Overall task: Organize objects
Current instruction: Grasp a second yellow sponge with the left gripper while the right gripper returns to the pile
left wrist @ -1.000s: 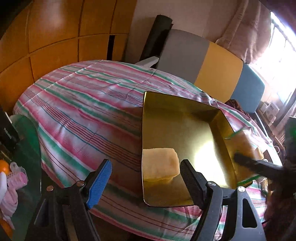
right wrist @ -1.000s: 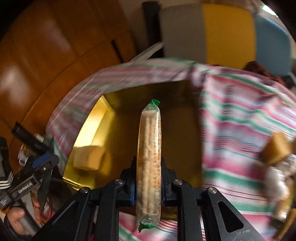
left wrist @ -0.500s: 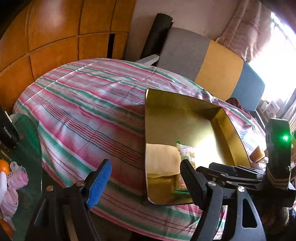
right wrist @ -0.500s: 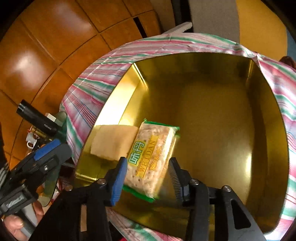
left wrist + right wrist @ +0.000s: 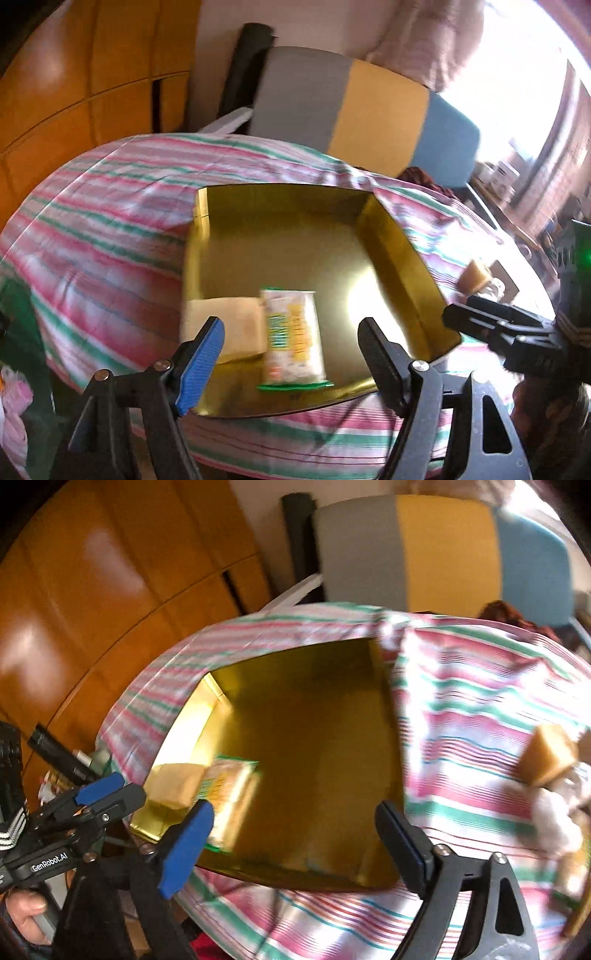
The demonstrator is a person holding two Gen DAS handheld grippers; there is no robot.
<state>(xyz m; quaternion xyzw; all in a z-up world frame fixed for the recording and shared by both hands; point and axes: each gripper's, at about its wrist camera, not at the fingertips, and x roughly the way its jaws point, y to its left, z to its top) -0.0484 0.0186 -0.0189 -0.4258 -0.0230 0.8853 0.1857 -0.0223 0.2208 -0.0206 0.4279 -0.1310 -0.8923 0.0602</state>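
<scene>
1. Two grippers, one in each of my hands, both empty: my left gripper (image 5: 291,354) has its fingers wide apart, just short of the near rim of the gold tray.
2. My right gripper (image 5: 295,845) also has its fingers spread wide with nothing between them, above the near edge of the same tray; in the left wrist view it shows as a black body at the far right.
3. Beyond my left fingers (image 5: 205,360), the gold tray (image 5: 391,251) sits on the worktop, which is covered by a pink, green and white striped cloth (image 5: 110,221).
4. Inside the tray, near its front left corner, the cracker packet (image 5: 293,336) lies flat, green-edged with yellow print.
5. Touching its left side is a pale yellow block (image 5: 225,325), also on the tray floor.
6. To the right of the tray, on the cloth, a small tan block (image 5: 550,753) stands beside some white items that are too blurred to name.
7. Farther back, a chair (image 5: 373,122) with grey, yellow and blue panels stands behind the worktop, and wooden panelling (image 5: 92,74) fills the left.
</scene>
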